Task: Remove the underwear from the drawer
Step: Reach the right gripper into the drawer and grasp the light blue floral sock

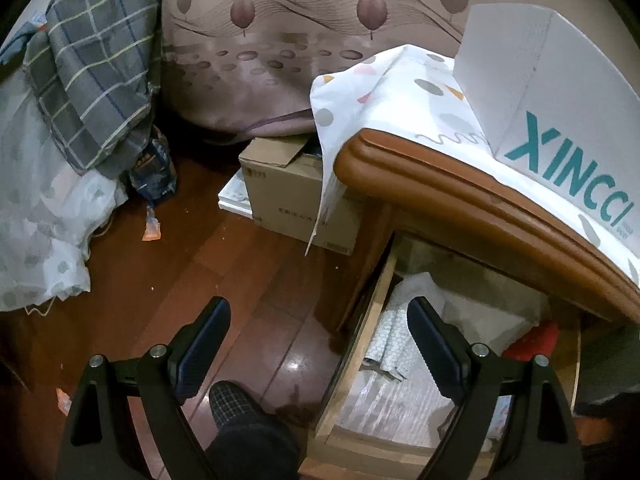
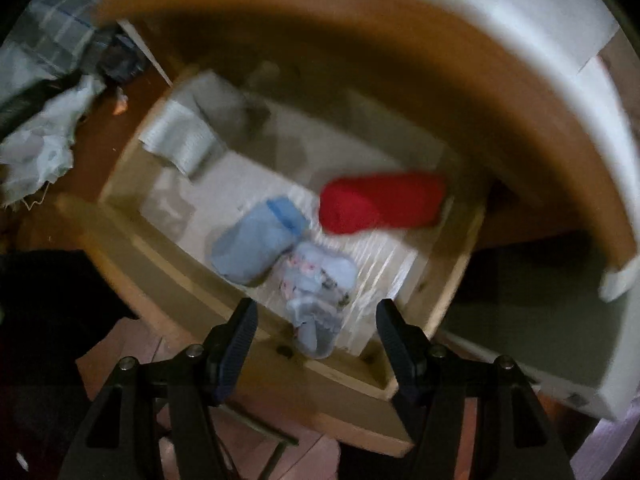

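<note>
The pale wooden drawer (image 2: 132, 240) is pulled out beneath the brown rounded edge of the counter (image 1: 460, 184). Three folded garments lie in its lower right part in the right wrist view: a red bundle (image 2: 380, 208), a plain light-blue bundle (image 2: 256, 240) and a light-blue patterned underwear piece (image 2: 316, 284), the last nearest the front wall. The right claw (image 2: 316, 320) is held about half open and empty, pointing down over the patterned piece. A grip is best taken across the middle of the fold, with the front wall of the drawer cleared. The left claw (image 1: 320, 332) is held wide open and empty over the wooden floor (image 1: 224, 256). A white honeycomb-patterned roll (image 1: 392, 344) and white cloth lie at the drawer's far side. The overhanging counter edge limits the lift path, so a withdrawal towards the lower frame edge is judged safest.
</note>
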{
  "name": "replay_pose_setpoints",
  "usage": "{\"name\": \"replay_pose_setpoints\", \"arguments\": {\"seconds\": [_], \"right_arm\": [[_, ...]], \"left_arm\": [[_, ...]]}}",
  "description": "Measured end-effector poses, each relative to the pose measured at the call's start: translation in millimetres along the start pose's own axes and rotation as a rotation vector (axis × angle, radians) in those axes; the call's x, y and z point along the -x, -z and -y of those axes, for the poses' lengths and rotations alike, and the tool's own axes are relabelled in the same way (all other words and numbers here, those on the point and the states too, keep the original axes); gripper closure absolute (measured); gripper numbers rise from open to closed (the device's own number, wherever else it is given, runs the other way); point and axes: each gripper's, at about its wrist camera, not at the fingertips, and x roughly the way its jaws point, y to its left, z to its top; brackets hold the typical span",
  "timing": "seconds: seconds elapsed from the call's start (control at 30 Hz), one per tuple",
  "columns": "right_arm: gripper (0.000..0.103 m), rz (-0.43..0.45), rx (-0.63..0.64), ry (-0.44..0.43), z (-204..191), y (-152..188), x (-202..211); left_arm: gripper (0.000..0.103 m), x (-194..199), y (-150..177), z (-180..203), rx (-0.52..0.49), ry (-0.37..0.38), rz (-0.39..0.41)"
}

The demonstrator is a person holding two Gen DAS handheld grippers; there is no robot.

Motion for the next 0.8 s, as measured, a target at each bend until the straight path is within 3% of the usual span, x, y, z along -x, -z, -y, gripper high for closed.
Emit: {"name": "replay_pose_setpoints", "arguments": {"seconds": [0.17,0.27,0.37,0.57,0.8], "right_arm": [[0.039,-0.141,-0.049,-0.015,6,-5,-56],[0.03,-0.21,-0.072,-0.029,7,-12,-80],[0.029,-0.273,-0.108,-0.041,13,-17,-100],[0.029,-0.337,-0.082,-0.036,9,-29,-128],[0.029,-0.392,-0.02,0.03,3,-41,-147]], "left_arm": [[0.013,-2,-1,-4,0.017,0.01,-0.013],[0.011,-1,-1,-5,0.029,0.015,-0.014],[0.009,-2,-1,-6,0.037,0.026,-0.019],[0.009,-3,0,-4,0.029,0.024,-0.023],[0.009,-5,1,-4,0.038,0.031,-0.036]]}}
